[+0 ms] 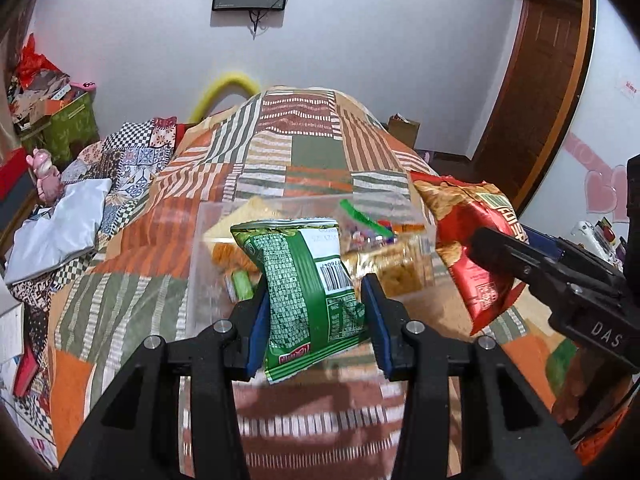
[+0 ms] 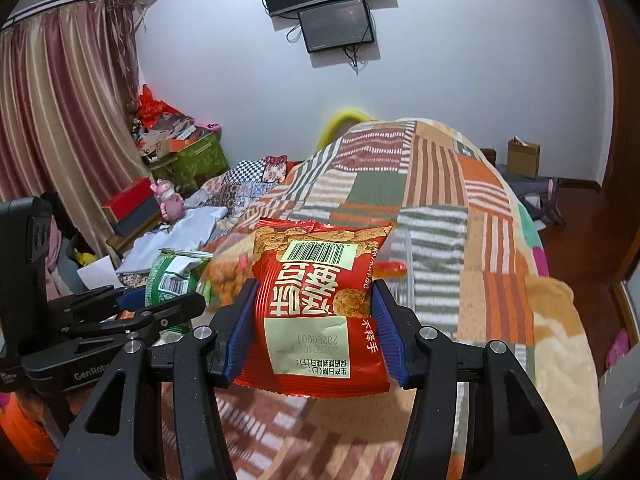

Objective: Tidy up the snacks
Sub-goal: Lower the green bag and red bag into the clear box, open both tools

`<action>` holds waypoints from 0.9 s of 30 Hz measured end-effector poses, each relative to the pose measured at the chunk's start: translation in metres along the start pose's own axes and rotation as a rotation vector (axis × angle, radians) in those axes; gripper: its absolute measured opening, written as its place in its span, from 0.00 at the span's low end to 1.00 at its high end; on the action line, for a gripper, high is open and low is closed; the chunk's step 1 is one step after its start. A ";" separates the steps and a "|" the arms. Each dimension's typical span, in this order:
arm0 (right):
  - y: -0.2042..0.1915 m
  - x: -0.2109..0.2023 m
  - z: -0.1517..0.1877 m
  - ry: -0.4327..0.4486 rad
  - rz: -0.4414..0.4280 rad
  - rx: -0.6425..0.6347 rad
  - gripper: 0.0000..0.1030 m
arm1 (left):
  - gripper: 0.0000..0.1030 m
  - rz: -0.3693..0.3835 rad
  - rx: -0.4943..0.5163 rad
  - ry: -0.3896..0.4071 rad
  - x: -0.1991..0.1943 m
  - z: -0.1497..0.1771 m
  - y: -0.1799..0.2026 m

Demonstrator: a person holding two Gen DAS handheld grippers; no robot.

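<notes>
While both grippers hang above the bed (image 1: 132, 288), each one carries a snack packet. At the lower centre of the left wrist view, the left gripper (image 1: 316, 320) has its blue-padded fingers (image 1: 258, 332) pressed against the sides of a green snack bag (image 1: 308, 292), which stands upright between them with its barcode side facing the camera and its crimped top edge uppermost. Just behind that bag, in the middle of the frame, sits a clear plastic bin (image 1: 200, 236) on the patchwork bedspread; inside it lie several other snack packets (image 1: 396, 268), blurred, in yellow, orange and gold.

At the lower centre of the right wrist view, the right gripper (image 2: 314, 320) has its fingers (image 2: 386, 332) closed on a red snack bag (image 2: 316, 304), gripping it at the waist so the foil pinches inward; its barcode and printed label face the camera. At the right edge of the left wrist view the same red bag appears, held beside the bin. On the white wall at the top of both frames hang two dark screens (image 2: 336, 28).
</notes>
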State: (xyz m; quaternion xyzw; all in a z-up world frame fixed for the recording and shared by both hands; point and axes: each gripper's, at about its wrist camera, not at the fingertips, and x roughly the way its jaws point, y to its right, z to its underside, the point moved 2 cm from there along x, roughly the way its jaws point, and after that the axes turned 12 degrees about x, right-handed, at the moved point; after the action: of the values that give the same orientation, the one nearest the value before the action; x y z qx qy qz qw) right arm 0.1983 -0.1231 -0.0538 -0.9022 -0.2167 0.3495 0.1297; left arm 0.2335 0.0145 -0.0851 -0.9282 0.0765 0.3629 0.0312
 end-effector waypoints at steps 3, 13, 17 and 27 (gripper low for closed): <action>0.000 0.008 -0.005 -0.003 -0.004 0.001 0.50 | 0.42 0.013 -0.006 -0.003 0.010 -0.007 -0.002; 0.006 0.046 -0.017 -0.037 0.038 -0.029 0.50 | 0.42 0.038 0.029 -0.018 0.053 -0.031 0.000; 0.011 0.060 -0.019 -0.057 0.060 -0.036 0.50 | 0.42 0.047 0.039 -0.034 0.071 -0.034 0.000; 0.031 0.086 -0.019 -0.097 0.070 0.018 0.50 | 0.41 0.044 0.062 -0.042 0.097 -0.033 0.002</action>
State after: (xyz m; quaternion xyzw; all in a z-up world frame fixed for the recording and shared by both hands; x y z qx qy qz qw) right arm 0.2774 -0.1105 -0.1013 -0.8900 -0.1878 0.3993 0.1148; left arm 0.3256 -0.0025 -0.1266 -0.9170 0.1076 0.3804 0.0535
